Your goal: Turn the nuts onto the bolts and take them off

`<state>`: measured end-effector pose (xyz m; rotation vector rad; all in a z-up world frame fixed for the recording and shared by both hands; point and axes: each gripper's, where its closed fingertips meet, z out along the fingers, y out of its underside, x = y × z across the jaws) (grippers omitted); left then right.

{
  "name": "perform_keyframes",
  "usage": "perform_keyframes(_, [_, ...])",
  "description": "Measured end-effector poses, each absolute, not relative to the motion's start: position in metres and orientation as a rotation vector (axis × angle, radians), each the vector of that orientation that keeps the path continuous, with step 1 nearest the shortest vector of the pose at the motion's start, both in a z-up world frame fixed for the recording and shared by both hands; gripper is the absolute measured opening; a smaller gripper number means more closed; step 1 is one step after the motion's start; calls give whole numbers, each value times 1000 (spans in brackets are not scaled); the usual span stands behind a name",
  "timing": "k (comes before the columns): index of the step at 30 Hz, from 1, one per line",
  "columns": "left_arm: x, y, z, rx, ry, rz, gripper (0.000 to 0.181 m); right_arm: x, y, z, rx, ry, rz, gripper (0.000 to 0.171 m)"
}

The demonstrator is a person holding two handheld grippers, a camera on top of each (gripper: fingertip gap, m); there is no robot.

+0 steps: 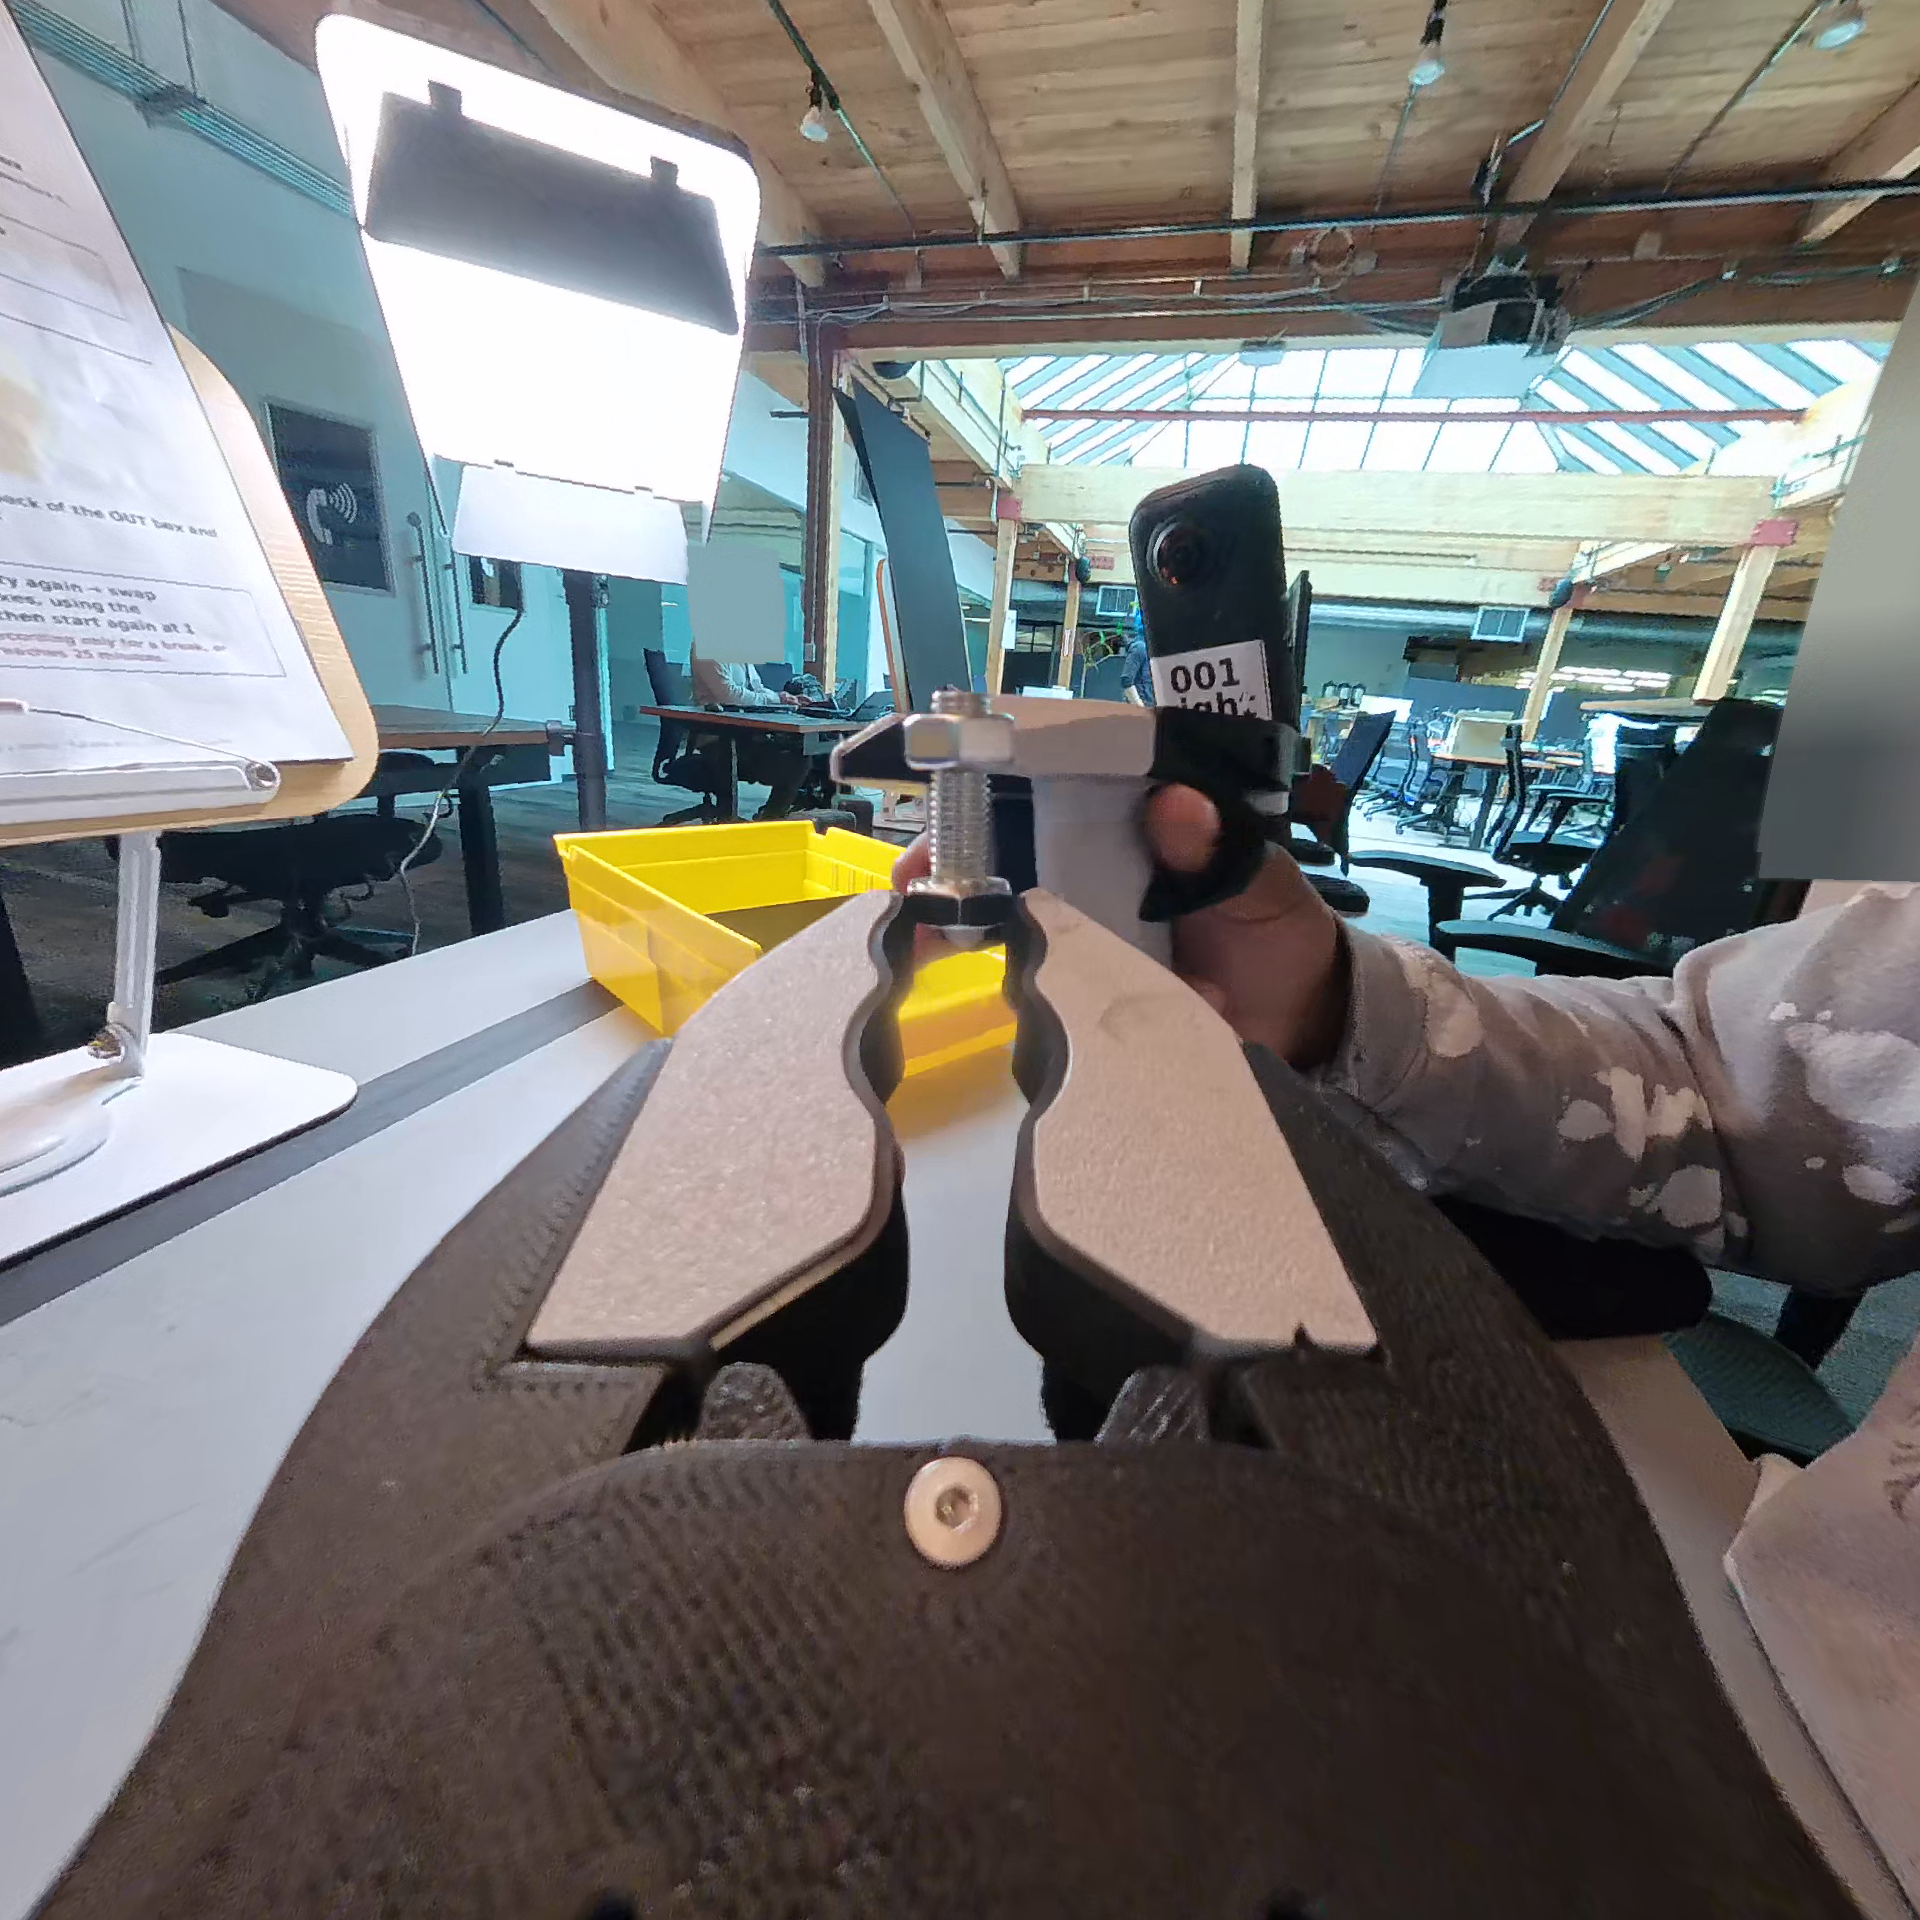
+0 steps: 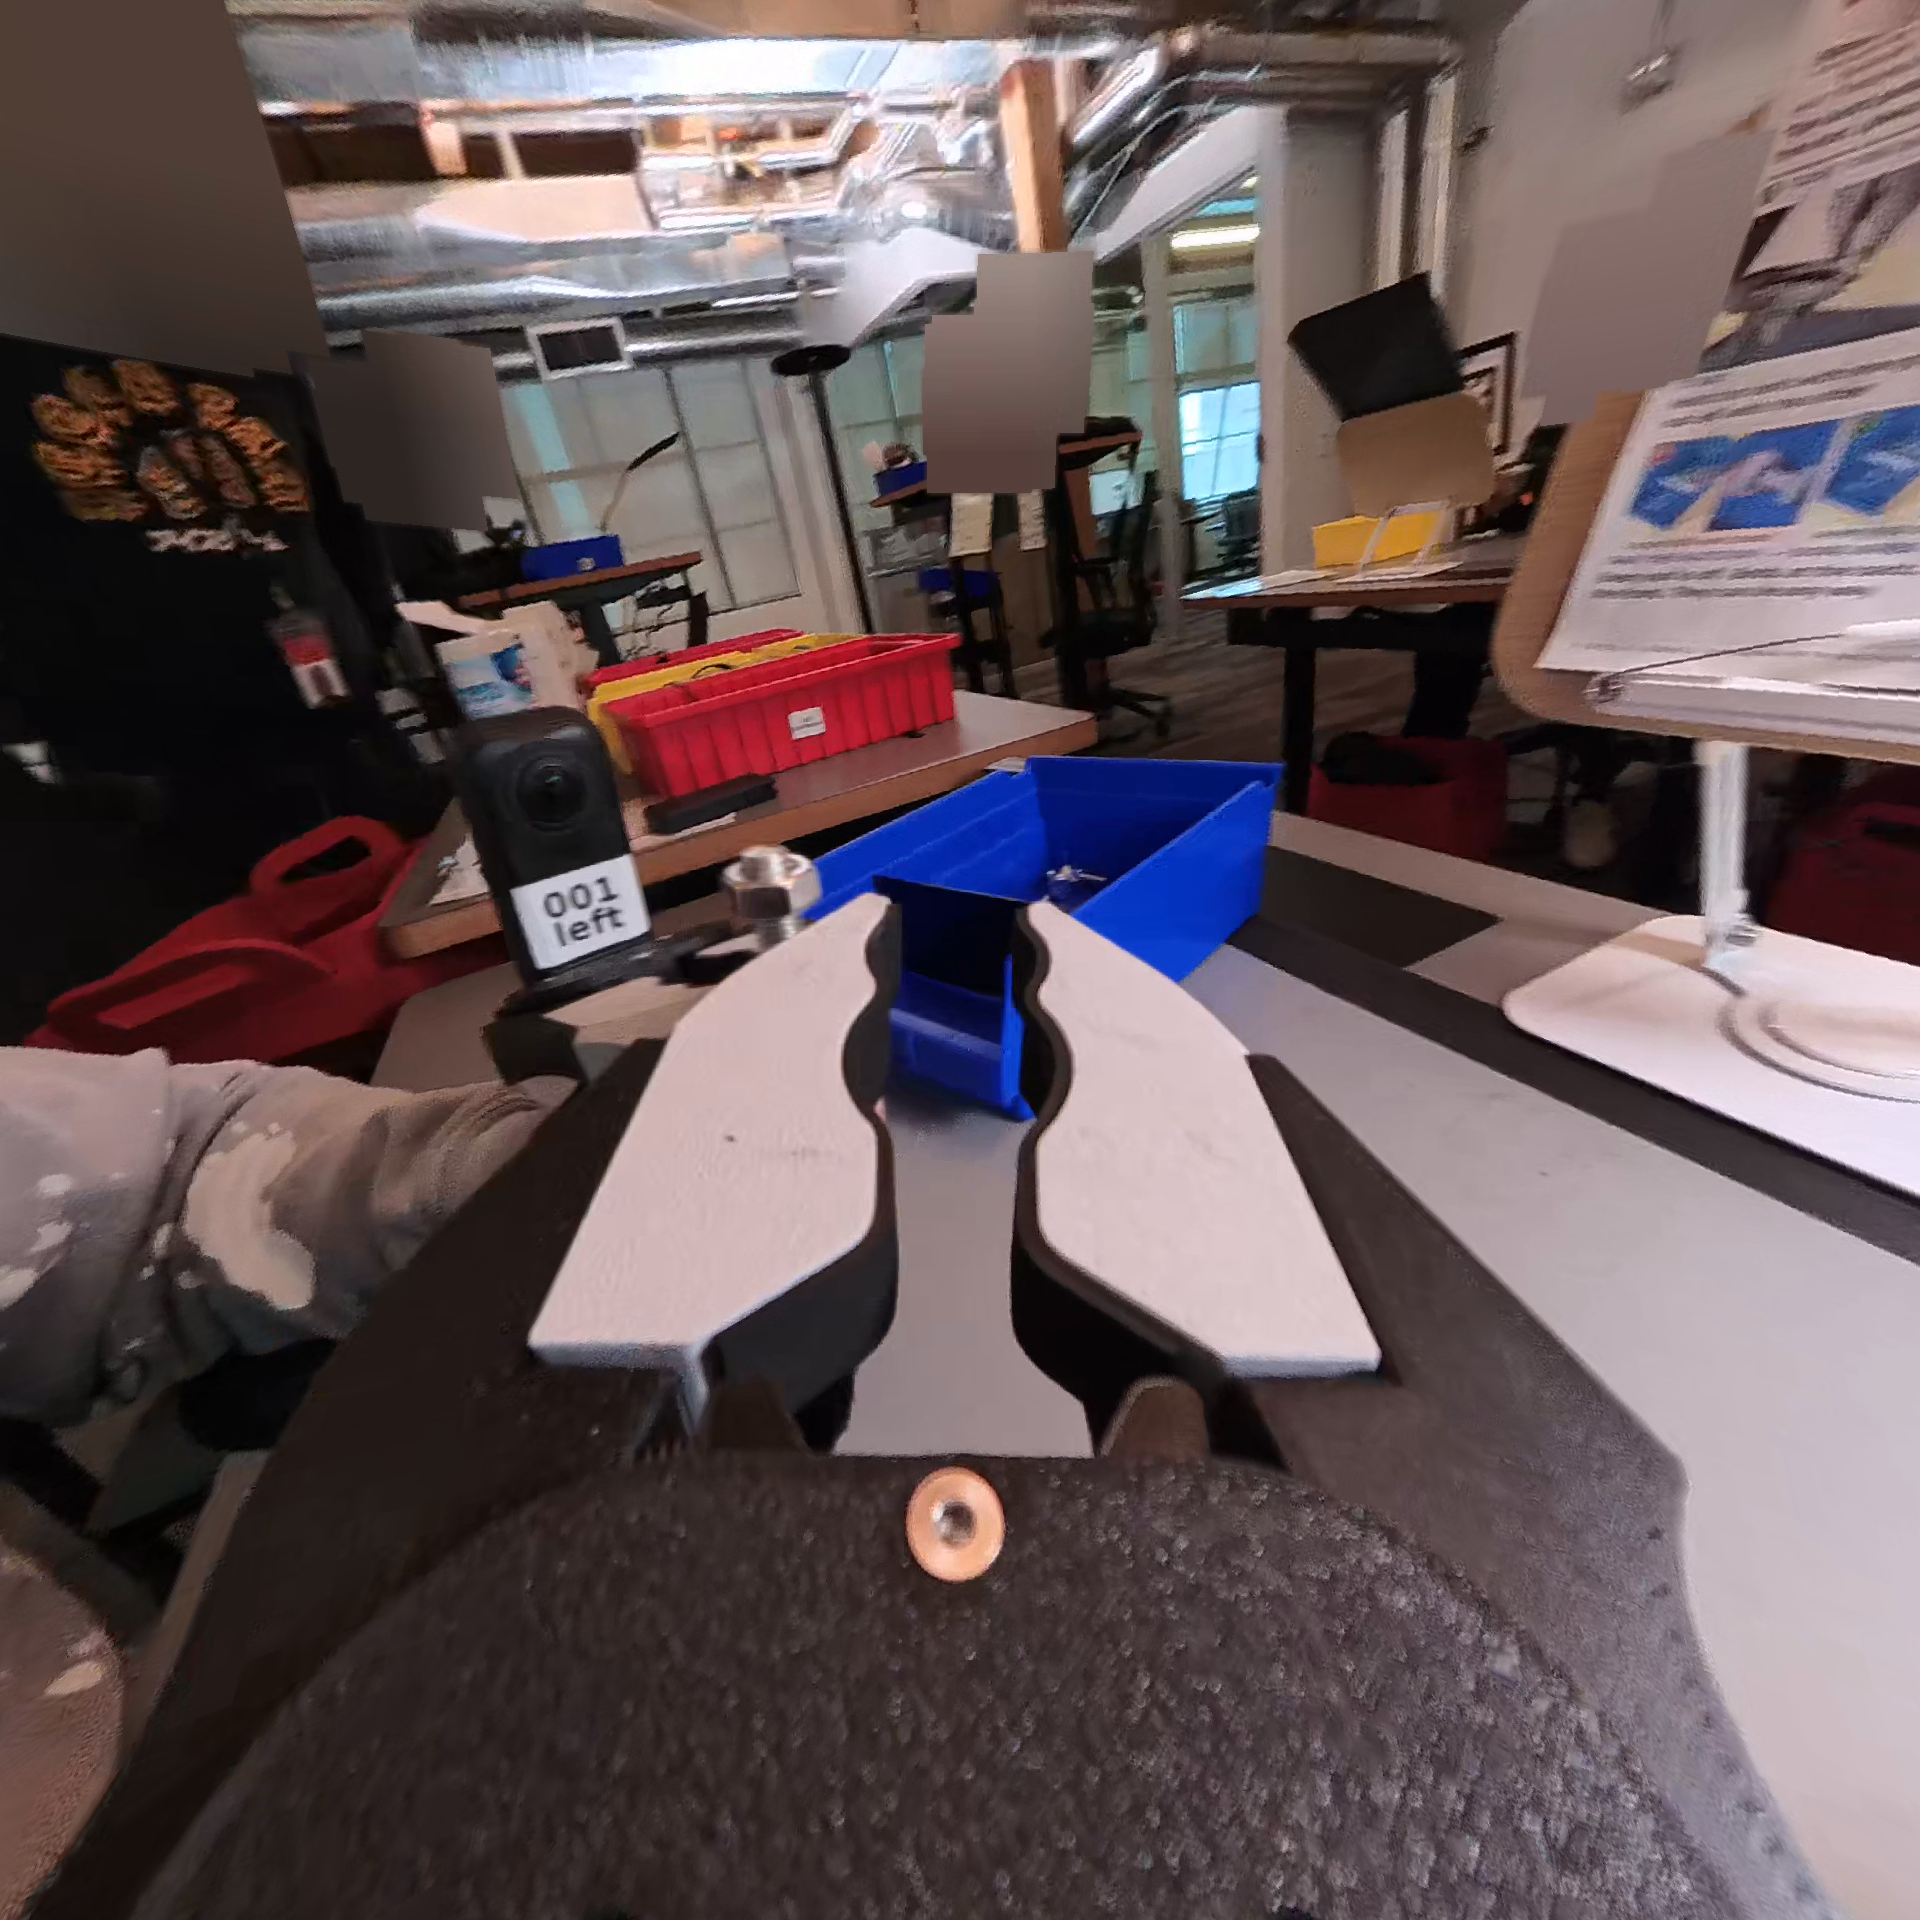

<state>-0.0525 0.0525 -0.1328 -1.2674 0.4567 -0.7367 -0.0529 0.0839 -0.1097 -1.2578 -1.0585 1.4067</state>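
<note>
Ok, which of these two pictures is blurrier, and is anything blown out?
Right wrist view: smeared with motion blur, worst on the ceiling ducts and paper stand. Left wrist view: sharp, bolt crisp, but the light panel is blown out white.

One bolt (image 1: pixel 960 821) is showing, carrying one nut (image 1: pixel 958 740). Two grippers are working: left gripper (image 1: pixel 956 920), right gripper (image 2: pixel 954 925). One yellow bin (image 1: pixel 665 904) and one blue bin (image 2: pixel 1143 831) are sitting on the tabletop (image 1: pixel 312 1351).

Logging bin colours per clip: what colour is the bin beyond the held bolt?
Yellow. The bin shows best in the left wrist view, behind the bolt.
</note>
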Motion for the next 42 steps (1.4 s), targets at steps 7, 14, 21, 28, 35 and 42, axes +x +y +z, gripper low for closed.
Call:
perform_keyframes(7, [-49,54,-138,-1284,468,-722,18,-60,61,-110,-1215,-1155,1436,42])
perform_keyframes(14, [-55,54,-134,-1269,454,-720,18,-51,90,-111,-1274,-1049,1417,22])
perform_keyframes(21, [-49,54,-139,-1285,473,-725,18,-60,62,-110,-1216,-1148,1450,41])
perform_keyframes(28, [-54,54,-134,-1271,456,-731,18,-51,83,-108,-1244,-1080,1422,29])
perform_keyframes(35, [-50,52,-135,-1270,469,-737,18,-58,65,-109,-1210,-1132,1459,37])
perform_keyframes(42, [-51,53,-135,-1268,468,-745,18,-51,73,-102,-1193,-1097,1461,34])
